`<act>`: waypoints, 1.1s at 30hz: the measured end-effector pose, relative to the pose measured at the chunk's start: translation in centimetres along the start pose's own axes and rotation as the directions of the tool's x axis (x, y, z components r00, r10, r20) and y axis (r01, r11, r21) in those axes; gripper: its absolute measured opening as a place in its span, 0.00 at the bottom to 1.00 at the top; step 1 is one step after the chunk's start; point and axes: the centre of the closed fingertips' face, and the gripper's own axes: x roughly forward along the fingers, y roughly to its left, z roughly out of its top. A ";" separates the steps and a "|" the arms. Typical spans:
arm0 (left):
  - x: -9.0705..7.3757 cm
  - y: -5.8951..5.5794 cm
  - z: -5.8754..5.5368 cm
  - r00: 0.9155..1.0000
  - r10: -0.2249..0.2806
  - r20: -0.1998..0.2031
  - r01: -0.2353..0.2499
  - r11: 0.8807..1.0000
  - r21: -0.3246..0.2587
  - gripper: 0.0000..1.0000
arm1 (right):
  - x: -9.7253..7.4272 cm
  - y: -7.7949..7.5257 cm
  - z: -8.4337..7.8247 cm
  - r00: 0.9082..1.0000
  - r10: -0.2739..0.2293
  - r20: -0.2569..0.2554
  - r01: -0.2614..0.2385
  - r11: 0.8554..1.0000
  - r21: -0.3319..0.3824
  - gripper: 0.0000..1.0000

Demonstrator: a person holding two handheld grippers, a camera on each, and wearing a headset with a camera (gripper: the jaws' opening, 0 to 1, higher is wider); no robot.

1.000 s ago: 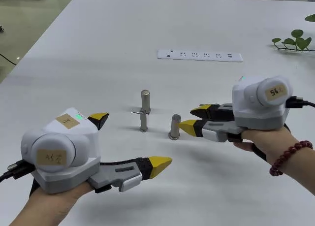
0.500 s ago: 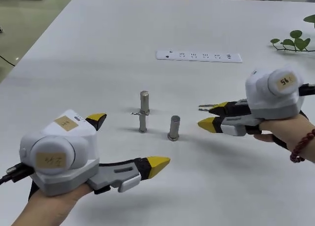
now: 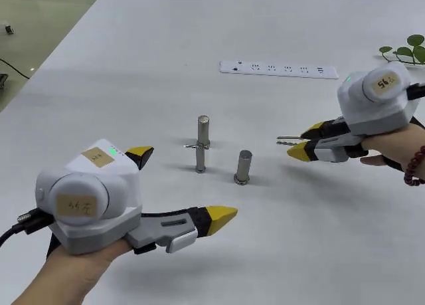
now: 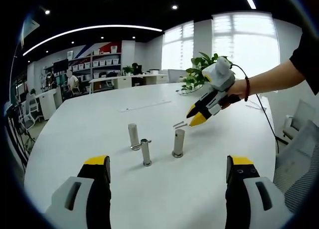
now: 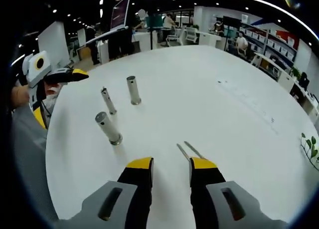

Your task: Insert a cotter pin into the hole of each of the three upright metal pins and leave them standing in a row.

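Left gripper (image 3: 182, 184): low at the near left of the white table (image 3: 133, 66), off the surface. Its jaws stand wide apart with nothing between them, and the yellow tips point toward the pins.

Pins, mid-table – three grey metal cylinders, all upright, long axes vertical:
- Rear pin (image 3: 203, 130): plain shaft, flat top.
- Front pin (image 3: 200, 160): just in front of the rear one and close to it, looking slimmer. A fitted cotter pin (image 3: 192, 146) passes crosswise through its top. It lies level and sticks out to the left in the head view. In the left gripper view a small loop shows at the pin's head.
- Right-hand pin (image 3: 244, 165): stands apart to the right of the other two, with a wider collar at its foot resting on the table. Nothing shows through it.

Right gripper (image 3: 306, 139): raised above the table, well to the right of the right-hand pin, tips aimed left toward the pins. Its jaws are drawn close, with a narrow gap showing in its own view. The held cotter pin (image 5: 192, 149) is carried at the tips – two thin bright legs, long axis near level. It runs forward along the jaws and points toward the pins. The exact contact with the pads is too small to make out.

A white power strip (image 3: 272, 69) lies flat farther back on the table.
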 end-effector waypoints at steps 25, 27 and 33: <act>0.0 0.1 -0.3 1.000 -0.005 -0.015 0.005 1.000 0.004 0.93 | 2.2 -3.4 -2.5 0.980 -0.005 -0.201 -0.005 0.999 -0.051 0.10; 0.0 0.2 -0.3 1.000 -0.005 -0.017 0.006 1.000 0.004 0.93 | 2.5 -3.6 -2.7 0.977 0.002 -0.211 -0.010 0.999 -0.037 0.09; 0.0 0.1 -0.7 0.999 -0.011 -0.033 0.011 1.000 0.006 0.91 | 2.4 -2.8 -2.6 0.971 0.016 -0.239 -0.032 0.997 -0.063 0.04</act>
